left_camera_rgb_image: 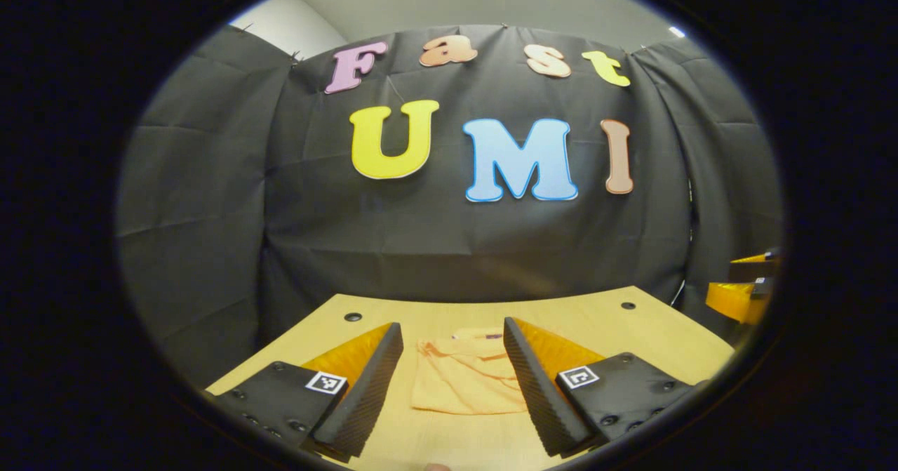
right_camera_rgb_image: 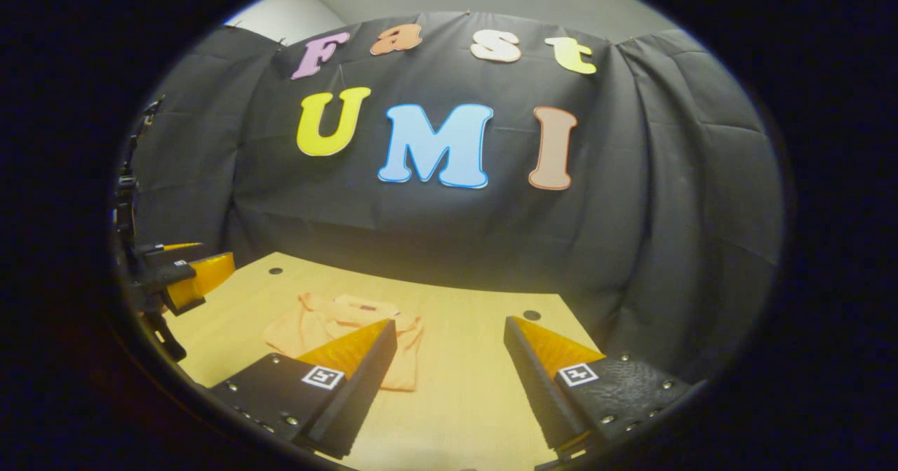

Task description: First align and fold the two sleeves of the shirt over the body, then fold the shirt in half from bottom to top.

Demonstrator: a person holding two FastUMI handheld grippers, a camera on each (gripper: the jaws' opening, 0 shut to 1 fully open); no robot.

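Note:
A pale orange shirt lies flat on the wooden table as a compact, roughly rectangular bundle, its collar end toward the booth wall. My left gripper hovers open above the table's near side, and the shirt shows in the gap between its fingers, untouched. In the right gripper view the shirt sits left of centre, partly hidden behind one finger. My right gripper is open and holds nothing, over bare table to the shirt's right.
The right gripper shows at the far right edge of the left gripper view, off the table. The left gripper shows at the left edge of the right gripper view. Black cloth walls close the table's far side. Small holes mark the table's far corners.

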